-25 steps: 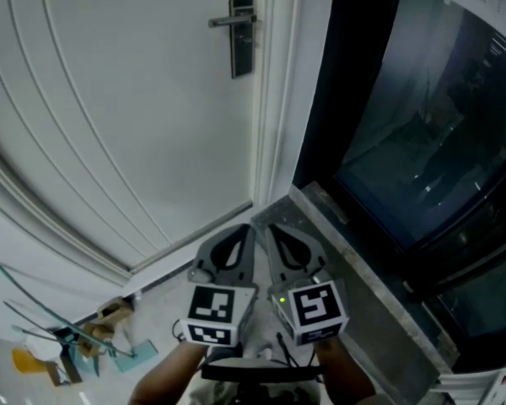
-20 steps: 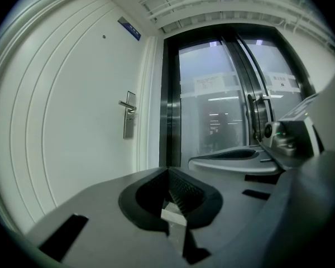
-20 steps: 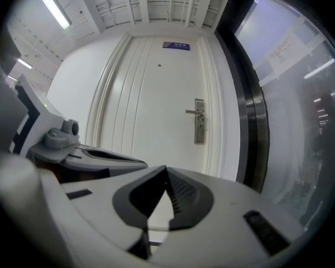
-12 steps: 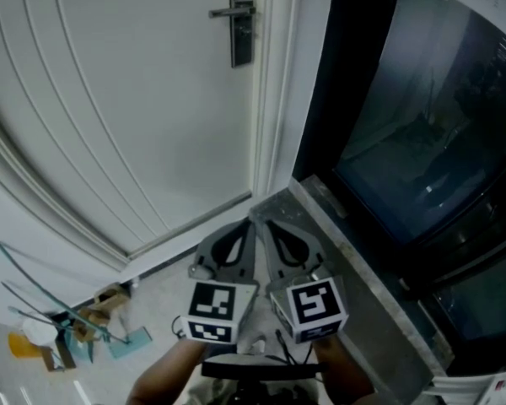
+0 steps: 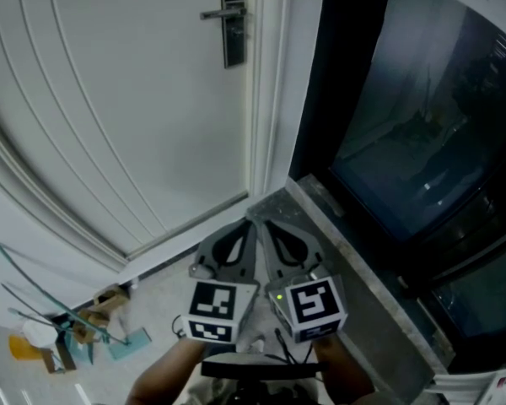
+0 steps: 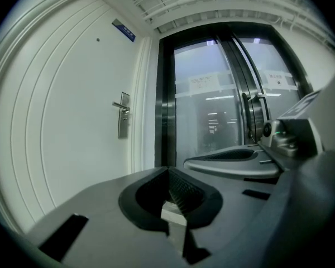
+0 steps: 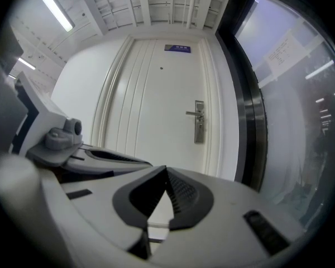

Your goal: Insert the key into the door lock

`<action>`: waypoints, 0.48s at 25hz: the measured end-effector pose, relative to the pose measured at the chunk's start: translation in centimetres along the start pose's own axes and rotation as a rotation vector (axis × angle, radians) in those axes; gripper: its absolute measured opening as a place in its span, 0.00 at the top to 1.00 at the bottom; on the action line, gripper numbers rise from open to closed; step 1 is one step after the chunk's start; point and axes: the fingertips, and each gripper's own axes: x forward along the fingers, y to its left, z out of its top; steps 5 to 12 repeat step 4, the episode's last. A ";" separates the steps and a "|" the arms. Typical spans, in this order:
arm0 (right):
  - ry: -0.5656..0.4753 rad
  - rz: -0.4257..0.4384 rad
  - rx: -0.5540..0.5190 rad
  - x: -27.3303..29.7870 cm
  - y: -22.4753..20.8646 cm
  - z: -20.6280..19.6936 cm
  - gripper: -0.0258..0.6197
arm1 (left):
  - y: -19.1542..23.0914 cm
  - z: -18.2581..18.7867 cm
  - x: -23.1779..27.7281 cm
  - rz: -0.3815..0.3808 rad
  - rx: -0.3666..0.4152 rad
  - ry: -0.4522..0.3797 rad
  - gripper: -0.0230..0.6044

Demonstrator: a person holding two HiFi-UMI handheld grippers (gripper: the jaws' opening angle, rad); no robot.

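The white door [image 5: 126,116] carries a dark metal lock plate with a lever handle [image 5: 232,30] near its right edge. The plate also shows in the left gripper view [image 6: 123,116] and the right gripper view [image 7: 199,121], well ahead of both. My left gripper [image 5: 250,225] and right gripper [image 5: 262,225] are held side by side low in the head view and point at the door's base. Both have their jaws pressed together, as seen at the left gripper [image 6: 167,170] and the right gripper [image 7: 166,168]. No key is visible in any view.
A dark glass panel in a black frame [image 5: 422,142] stands right of the door. A grey stone sill [image 5: 363,268] runs along its foot. Wire hangers and scraps [image 5: 67,336] lie on the floor at the lower left. A blue sign [image 7: 177,48] sits above the door.
The head view has shifted slightly, so the lock plate sits a little further left and higher. Both grippers stay shut and side by side.
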 end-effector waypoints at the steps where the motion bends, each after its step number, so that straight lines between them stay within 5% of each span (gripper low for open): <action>1: 0.003 0.001 -0.004 -0.1 -0.1 -0.1 0.94 | -0.1 0.0 0.1 -0.001 0.000 0.000 0.95; 12: -0.003 -0.001 0.004 0.0 -0.3 0.0 0.94 | -0.3 0.1 0.3 -0.003 0.003 0.001 0.95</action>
